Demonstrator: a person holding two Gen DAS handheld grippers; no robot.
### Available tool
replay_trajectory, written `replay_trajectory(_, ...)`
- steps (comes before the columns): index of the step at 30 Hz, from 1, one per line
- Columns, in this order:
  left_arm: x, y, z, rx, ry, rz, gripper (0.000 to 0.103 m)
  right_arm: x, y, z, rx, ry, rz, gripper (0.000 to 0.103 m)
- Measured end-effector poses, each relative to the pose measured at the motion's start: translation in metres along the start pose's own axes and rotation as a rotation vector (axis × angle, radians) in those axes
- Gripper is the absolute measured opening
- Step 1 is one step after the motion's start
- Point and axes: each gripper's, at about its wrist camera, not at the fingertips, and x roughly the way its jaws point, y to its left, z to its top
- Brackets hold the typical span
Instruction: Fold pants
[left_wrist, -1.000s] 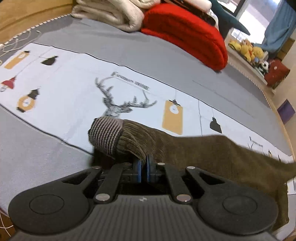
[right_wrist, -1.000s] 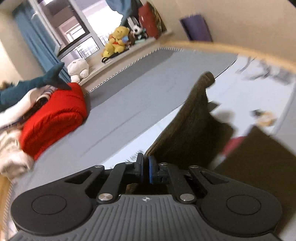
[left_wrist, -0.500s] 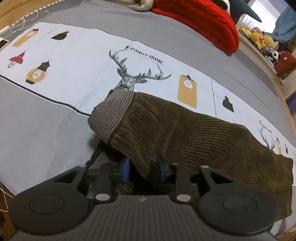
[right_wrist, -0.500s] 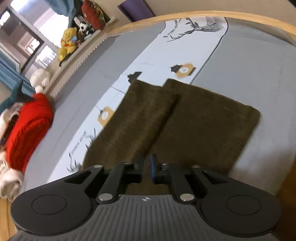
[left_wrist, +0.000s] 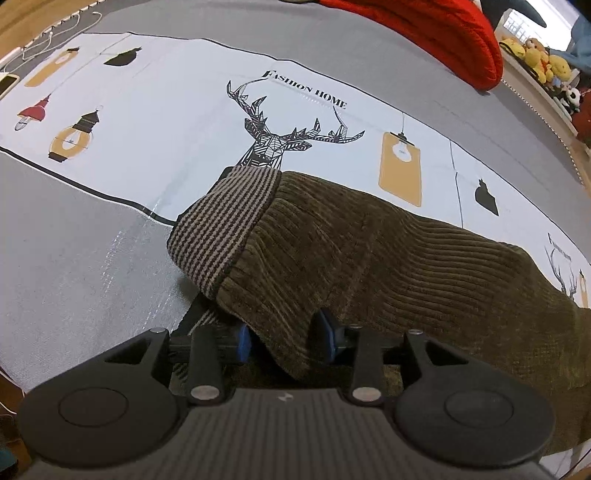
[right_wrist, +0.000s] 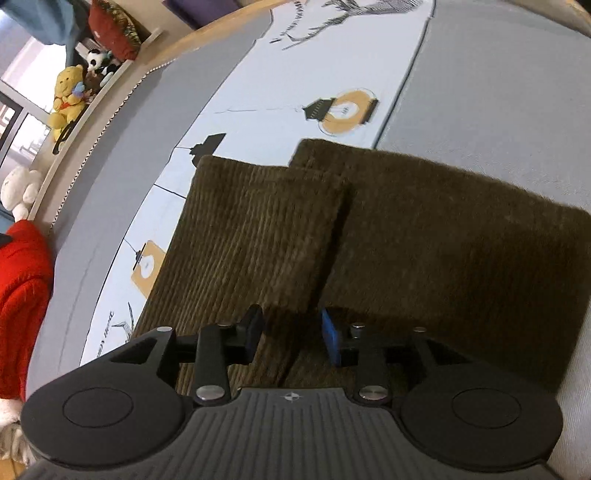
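Left wrist view: the left gripper (left_wrist: 282, 338) sits low over the bed (left_wrist: 92, 258), its jaws spread apart with a ridge of the brown corduroy pants (left_wrist: 388, 258) lying loose between the blue pads (left_wrist: 243, 339). The fabric does not look pinched. The striped ribbed cuff (left_wrist: 225, 225) of one leg lies in front of the gripper, overlapping the foot of a deer print (left_wrist: 291, 136) on the pale-blue bedcover panel (left_wrist: 147, 122). The pant leg runs off to the right along the bed. A red blanket (left_wrist: 443, 33) and plush toys (left_wrist: 543, 59) sit at the far edge.

Right wrist view: the right gripper (right_wrist: 291, 341) hovers over the other end of the pants (right_wrist: 443, 240), jaws likewise apart and holding nothing. Here one leg (right_wrist: 251, 229) lies laid over onto the rest of the garment, the two layers flat and side by side, mostly on the bedcover panel (right_wrist: 258, 92) and partly on the grey border (right_wrist: 498, 74).

The step in hand appears to be the release after a lengthwise fold, leg onto leg. A crosswise fold would likely come next: that calls for each gripper to take a fresh hold, probably at the cuff end, catching both layers together so the stacked legs do not slide apart as they are carried toward the waist.
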Motion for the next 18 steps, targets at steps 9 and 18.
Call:
replay_trajectory(9,-0.002,0.0,0.004,-0.009,-0.027,0.004,0.021,-0.022,0.013,0.014,-0.038,-0.162,0.086,0.002)
replay_trajectory(18,-0.031,0.0,-0.004,-0.015,-0.113,-0.124,0.013,-0.157,0.005,0.019,-0.099,-0.497,0.28,0.002)
